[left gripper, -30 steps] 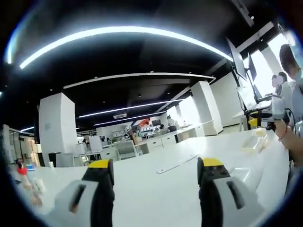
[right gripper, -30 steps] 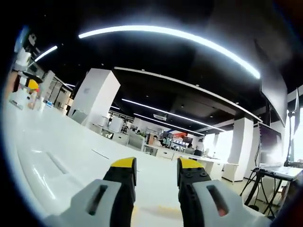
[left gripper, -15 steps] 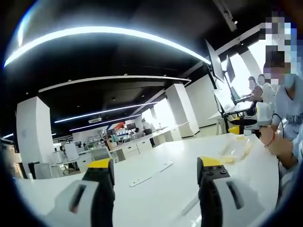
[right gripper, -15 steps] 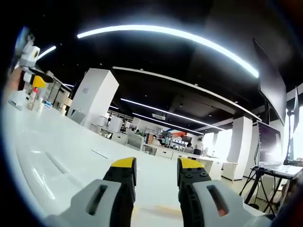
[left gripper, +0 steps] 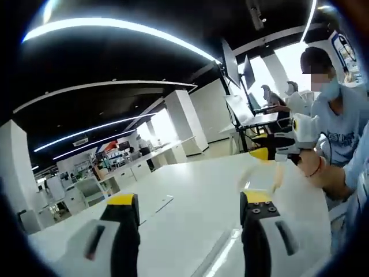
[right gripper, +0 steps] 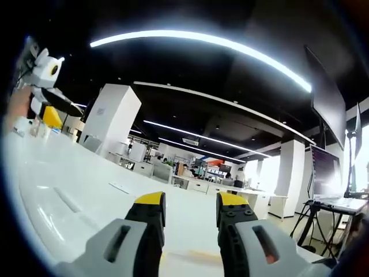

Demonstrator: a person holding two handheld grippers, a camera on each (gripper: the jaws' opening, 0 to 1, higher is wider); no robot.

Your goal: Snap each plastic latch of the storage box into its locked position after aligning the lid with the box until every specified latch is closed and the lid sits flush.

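My left gripper [left gripper: 190, 203] is open, with nothing between its yellow-tipped jaws, and points low across a white table [left gripper: 190, 184]. A clear ridged edge [left gripper: 222, 254], which may be the storage box, runs under it at the bottom. My right gripper [right gripper: 190, 202] is open with a narrower, empty gap. Beneath it at lower left lies a glossy white moulded surface with ridges [right gripper: 55, 199], possibly the box lid. No latch is visible. The right gripper [left gripper: 291, 141] enters the left gripper view, held by a hand. The left gripper [right gripper: 46, 86] enters the right gripper view at the left edge.
A person in a light blue top [left gripper: 340, 121] stands at the right of the table, and other people sit at screens behind. A pale translucent object [left gripper: 262, 176] lies on the table. A flat strip [left gripper: 155, 206] lies further back. White pillars [right gripper: 109, 124] and desks stand beyond.
The left gripper view has swung, so the person and the other gripper sit further into the picture. The right gripper view has barely shifted. Both jaw gaps are unchanged.
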